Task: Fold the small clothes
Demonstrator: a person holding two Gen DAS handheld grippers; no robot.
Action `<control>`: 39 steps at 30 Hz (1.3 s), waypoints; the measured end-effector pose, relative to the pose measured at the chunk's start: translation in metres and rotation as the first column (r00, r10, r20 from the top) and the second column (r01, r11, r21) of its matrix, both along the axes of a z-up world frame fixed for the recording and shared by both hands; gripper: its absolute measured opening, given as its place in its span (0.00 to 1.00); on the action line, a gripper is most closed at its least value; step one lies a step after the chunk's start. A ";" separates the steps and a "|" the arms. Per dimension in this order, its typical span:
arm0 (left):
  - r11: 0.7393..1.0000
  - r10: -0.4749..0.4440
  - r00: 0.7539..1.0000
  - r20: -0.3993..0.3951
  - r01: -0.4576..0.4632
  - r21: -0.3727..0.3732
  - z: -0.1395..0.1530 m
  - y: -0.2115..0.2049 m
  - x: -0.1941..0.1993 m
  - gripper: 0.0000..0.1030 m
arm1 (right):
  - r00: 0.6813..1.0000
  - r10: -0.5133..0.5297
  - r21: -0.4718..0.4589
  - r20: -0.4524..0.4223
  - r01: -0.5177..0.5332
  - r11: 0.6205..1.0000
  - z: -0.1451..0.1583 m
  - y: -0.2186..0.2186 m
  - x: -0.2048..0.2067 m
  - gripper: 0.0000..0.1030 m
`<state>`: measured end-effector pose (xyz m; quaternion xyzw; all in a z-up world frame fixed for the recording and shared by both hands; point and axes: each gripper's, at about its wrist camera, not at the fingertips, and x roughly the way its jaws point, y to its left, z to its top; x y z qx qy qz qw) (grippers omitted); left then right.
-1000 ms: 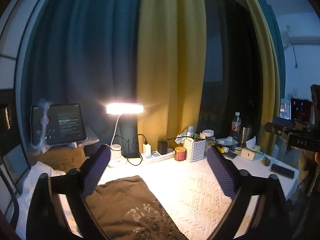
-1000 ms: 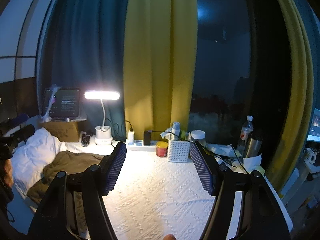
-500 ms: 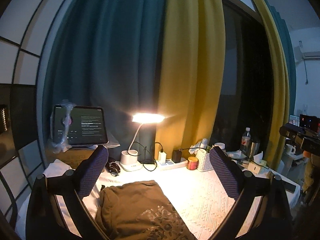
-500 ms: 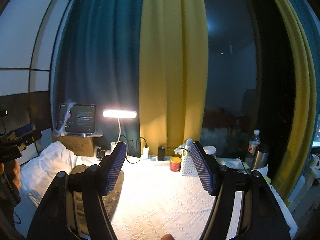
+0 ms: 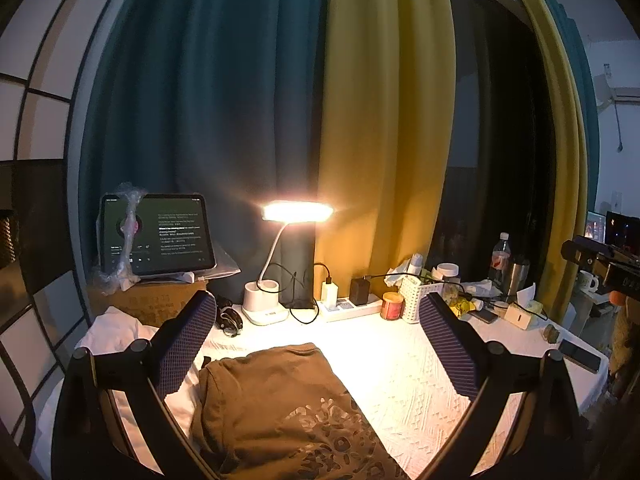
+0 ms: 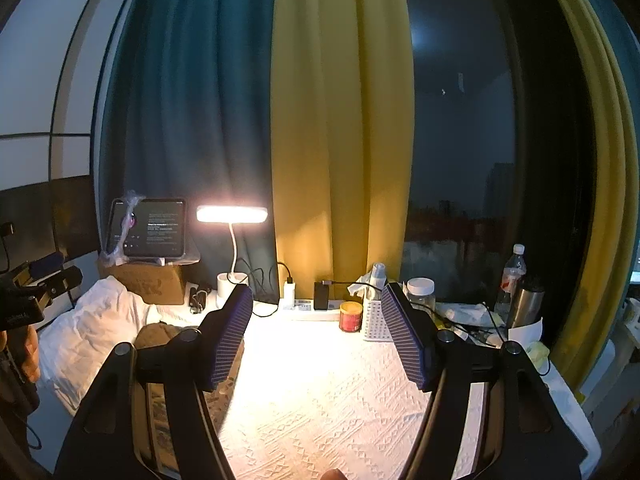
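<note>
Grippers hovering: left gripper (image 5: 316, 344) gaping wide over brown shirt (image 5: 280, 408), right gripper (image 6: 316, 340) gaping empty; aiming for near hem, pinching single layer

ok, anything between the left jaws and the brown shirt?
Nothing visible. The left gripper is open and empty, with the brown shirt lying directly below and between its jaws on the white cloth. Lamp and clutter sit behind.

Lit white gooseneck desk lamp (image 5: 280, 272) beside dark-screened tablet (image 5: 156, 236) on cardboard box (image 5: 148, 304); red-labelled jar (image 5: 393, 305) near white perforated basket (image 5: 416, 300)
</note>
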<state>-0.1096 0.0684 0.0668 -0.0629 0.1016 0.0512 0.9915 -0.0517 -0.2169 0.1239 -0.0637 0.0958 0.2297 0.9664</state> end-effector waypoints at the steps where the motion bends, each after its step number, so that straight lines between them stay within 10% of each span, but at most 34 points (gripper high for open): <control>1: 1.000 -0.003 1.000 -0.003 0.003 0.002 0.000 -0.001 0.001 0.97 | 1.000 0.000 0.001 -0.004 0.000 1.000 -0.001 0.000 0.002 0.68; 39: 1.000 0.009 1.000 -0.019 -0.009 0.004 -0.006 0.002 0.012 0.97 | 0.999 0.009 -0.017 -0.032 -0.009 1.000 -0.015 0.003 0.021 0.68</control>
